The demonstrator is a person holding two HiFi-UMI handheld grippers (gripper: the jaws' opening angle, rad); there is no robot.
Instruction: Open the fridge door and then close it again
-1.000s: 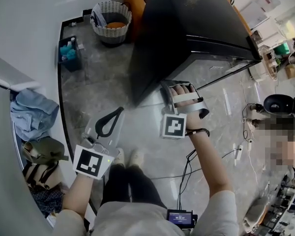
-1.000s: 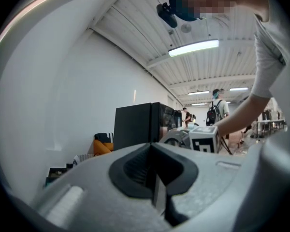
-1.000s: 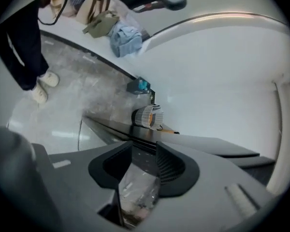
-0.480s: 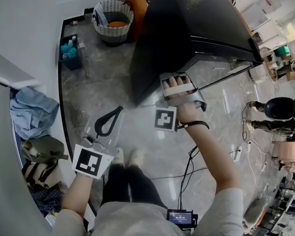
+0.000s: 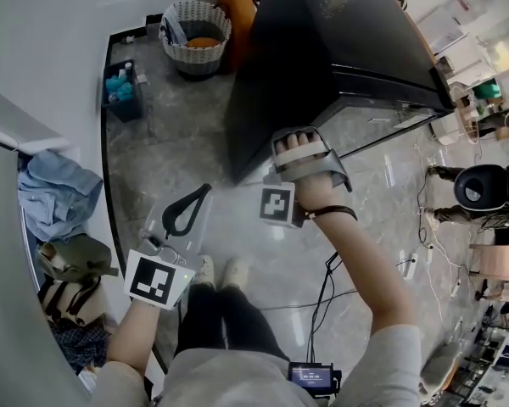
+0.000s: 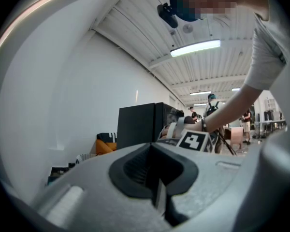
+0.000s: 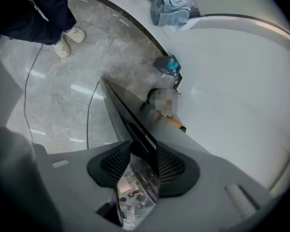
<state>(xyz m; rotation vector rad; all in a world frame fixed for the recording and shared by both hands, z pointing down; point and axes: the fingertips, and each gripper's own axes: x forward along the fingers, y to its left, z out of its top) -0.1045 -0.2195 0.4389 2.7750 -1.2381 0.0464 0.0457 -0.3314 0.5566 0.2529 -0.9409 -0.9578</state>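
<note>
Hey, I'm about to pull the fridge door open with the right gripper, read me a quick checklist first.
1. Right gripper on door edge: ok. The edge stands between its jaws, which have just been closing.
2. Grip: ok. Both pads lie against the edge, no gap showing.
3. Left gripper clear: ok. Shut, empty, held away from the fridge.
4. Cable: ok. It hangs slack, off the fridge.
5. Swing path: cannot tell. A basket stands beside the fridge, and the hinge side does not show.
</note>
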